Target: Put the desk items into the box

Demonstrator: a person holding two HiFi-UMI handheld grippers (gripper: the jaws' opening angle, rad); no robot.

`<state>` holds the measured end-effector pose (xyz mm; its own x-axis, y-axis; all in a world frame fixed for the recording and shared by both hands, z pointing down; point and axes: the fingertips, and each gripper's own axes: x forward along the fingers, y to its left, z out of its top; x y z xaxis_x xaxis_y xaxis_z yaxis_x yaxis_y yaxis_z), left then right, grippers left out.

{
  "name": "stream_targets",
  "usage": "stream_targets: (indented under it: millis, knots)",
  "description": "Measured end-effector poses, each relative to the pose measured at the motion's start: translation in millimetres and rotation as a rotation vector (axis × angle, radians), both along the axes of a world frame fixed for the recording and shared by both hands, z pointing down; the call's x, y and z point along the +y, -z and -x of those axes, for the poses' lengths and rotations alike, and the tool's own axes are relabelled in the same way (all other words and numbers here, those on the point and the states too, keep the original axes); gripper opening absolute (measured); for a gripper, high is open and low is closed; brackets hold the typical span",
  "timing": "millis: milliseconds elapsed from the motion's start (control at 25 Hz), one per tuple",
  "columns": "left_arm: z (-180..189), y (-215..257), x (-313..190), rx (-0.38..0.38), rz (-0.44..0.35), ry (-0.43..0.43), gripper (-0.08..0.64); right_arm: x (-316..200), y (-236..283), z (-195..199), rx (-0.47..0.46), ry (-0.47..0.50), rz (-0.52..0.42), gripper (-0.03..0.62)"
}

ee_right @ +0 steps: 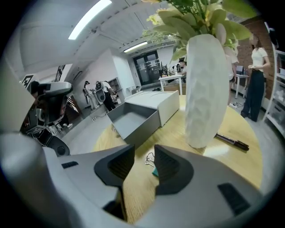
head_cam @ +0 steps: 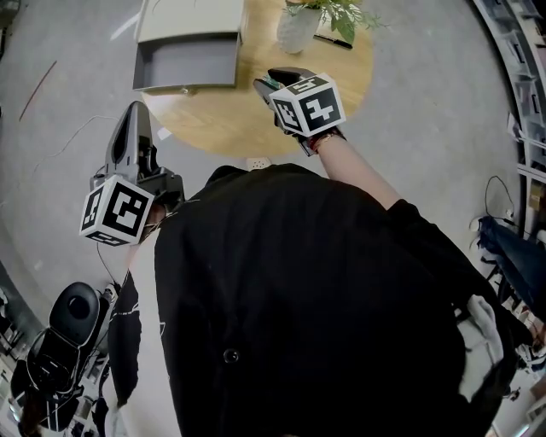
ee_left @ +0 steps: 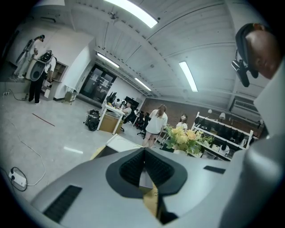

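An open grey box [head_cam: 185, 62] sits at the left edge of the round wooden table [head_cam: 222, 119]; the right gripper view shows the box [ee_right: 132, 118] empty. My right gripper [ee_right: 144, 161] is open, low over the table. Just beyond its jaws lies a small teal clip [ee_right: 154, 172] with a wire handle, partly hidden by the right jaw and not touched. A black pen [ee_right: 231, 141] lies behind the white vase [ee_right: 207, 89]. In the head view my right gripper [head_cam: 271, 81] is over the table's middle. My left gripper [head_cam: 135, 115] hangs off the table's left side, and its own view shows it [ee_left: 144, 171] shut on nothing.
The vase with flowers [head_cam: 299, 30] stands at the table's far side, with the pen [head_cam: 333, 41] beside it. A white lid or second box [head_cam: 192, 17] lies behind the grey box. Grey floor surrounds the table. People stand far off in the room.
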<state>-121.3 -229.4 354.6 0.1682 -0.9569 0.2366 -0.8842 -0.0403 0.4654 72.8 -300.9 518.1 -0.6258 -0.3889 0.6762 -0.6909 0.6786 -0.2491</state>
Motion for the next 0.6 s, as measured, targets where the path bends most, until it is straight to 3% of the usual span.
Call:
stream_targets:
  millis: [400,600]
  knots:
    - [6,-3,6,0.007,0.002,0.022,0.011,4,-17,-1,0.110,0.040,0.021,0.149]
    - [13,-5,8,0.007,-0.001,0.034,0.011,1,-26,-6,0.167,0.016,0.021,0.080]
